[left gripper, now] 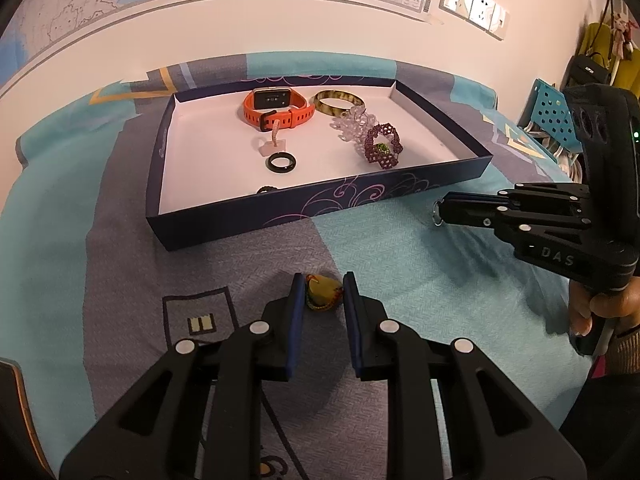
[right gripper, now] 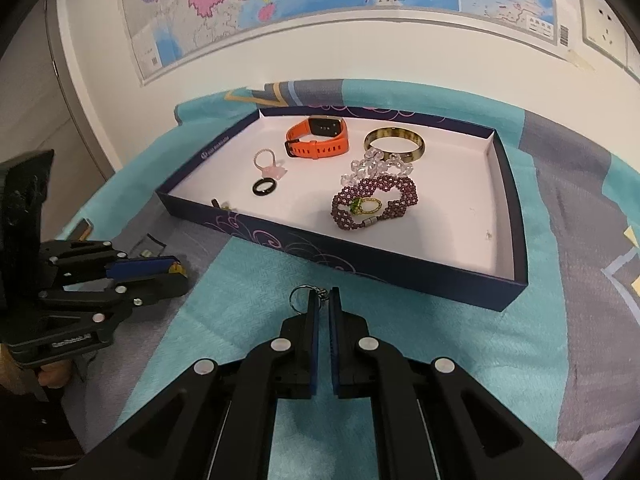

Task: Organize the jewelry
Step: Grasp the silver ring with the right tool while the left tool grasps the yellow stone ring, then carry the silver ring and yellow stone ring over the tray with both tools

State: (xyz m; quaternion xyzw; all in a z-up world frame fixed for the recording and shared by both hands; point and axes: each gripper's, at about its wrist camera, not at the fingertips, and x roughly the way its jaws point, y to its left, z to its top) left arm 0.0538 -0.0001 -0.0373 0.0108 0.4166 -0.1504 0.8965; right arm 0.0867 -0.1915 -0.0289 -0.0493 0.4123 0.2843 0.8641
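Note:
A dark blue tray [left gripper: 320,208] [right gripper: 360,256] with a white floor lies on the bedspread. It holds an orange watch [left gripper: 278,110] [right gripper: 318,138], a tortoiseshell bangle [left gripper: 338,101] [right gripper: 394,142], a clear bead bracelet [left gripper: 352,122], a purple bead bracelet [left gripper: 382,146] [right gripper: 374,200] and a black ring [left gripper: 282,162] [right gripper: 264,187]. My left gripper [left gripper: 320,296] is open around a yellow-green pendant [left gripper: 323,293] on the bedspread. My right gripper [right gripper: 323,300] is shut on a metal key ring [right gripper: 300,294], held just in front of the tray's near wall.
A pink ring [right gripper: 269,162] lies by the black ring, and a small dark item [left gripper: 267,189] sits at the tray's near edge. A wall with a map [right gripper: 280,8] rises behind the bed. A blue perforated basket [left gripper: 554,116] stands at the right.

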